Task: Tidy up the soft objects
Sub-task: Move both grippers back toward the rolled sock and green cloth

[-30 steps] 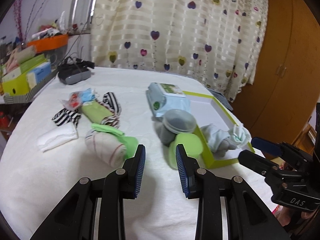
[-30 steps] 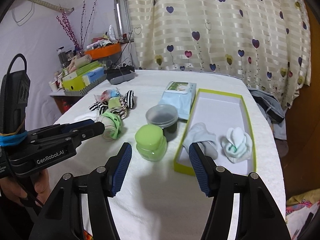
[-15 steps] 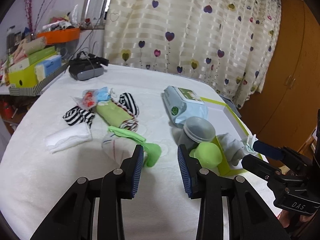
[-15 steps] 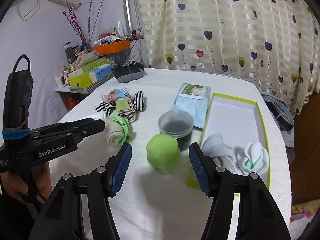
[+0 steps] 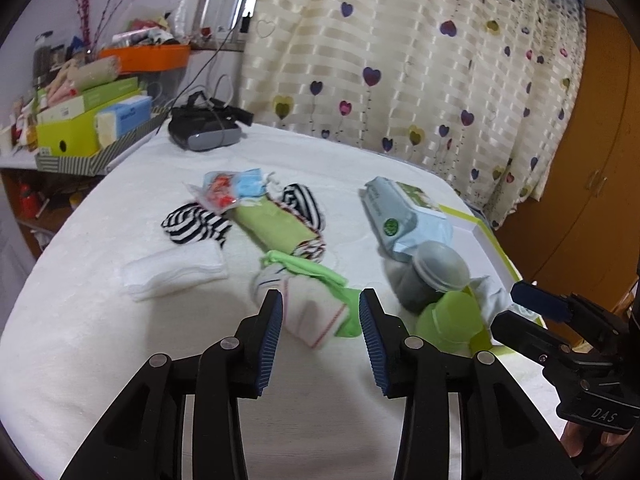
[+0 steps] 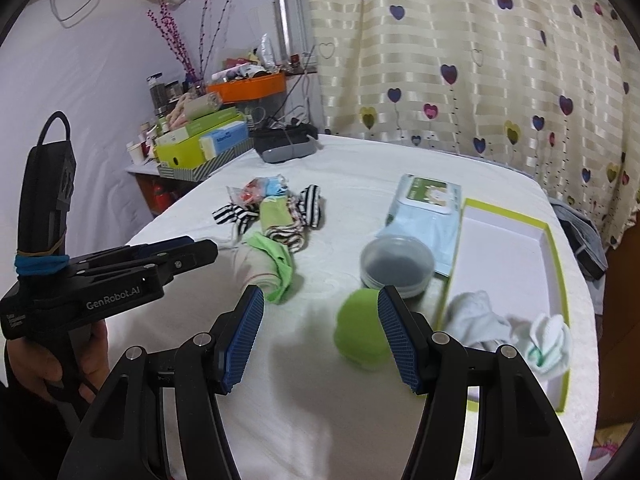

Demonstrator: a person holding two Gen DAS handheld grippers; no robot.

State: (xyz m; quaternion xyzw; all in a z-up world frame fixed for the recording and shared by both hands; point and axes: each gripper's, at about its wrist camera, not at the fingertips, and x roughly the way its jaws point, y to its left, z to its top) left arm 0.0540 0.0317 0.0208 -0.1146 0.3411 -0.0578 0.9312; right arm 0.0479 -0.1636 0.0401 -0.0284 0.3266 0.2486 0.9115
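Now the rolled white sock with the green cuff (image 5: pixel 308 304) lies on the white tabletop (image 5: pixel 100 340) just ahead of my left jaws (image 5: pixel 321 316), which have just been opening and stand apart with nothing between the pads, the roll framed in the gap but beyond the tips. To take it well I judge I should come down over the thick middle of the roll, not the loose green flap, and close across its short side so that it does not unroll. My right jaws (image 6: pixel 320 322) are wide open and empty, with the green jar (image 6: pixel 362 332) close by the right pad. The grey tub (image 6: pixel 396 266) stands just behind that jar, and both sit close against the rim of the green-edged box (image 6: pixel 560 272), where two white sock bundles (image 6: pixel 508 330) already lie at the near end. The far part of the box is bare, so that looks like the place to drop. The carry has to pass over the jar and tub and clear the box's low wall. Open cloth lies to the near left, while the striped socks (image 5: pixel 196 226), the wipes pack (image 5: pixel 404 216) and the folded white cloth (image 5: pixel 172 272) crowd the middle.
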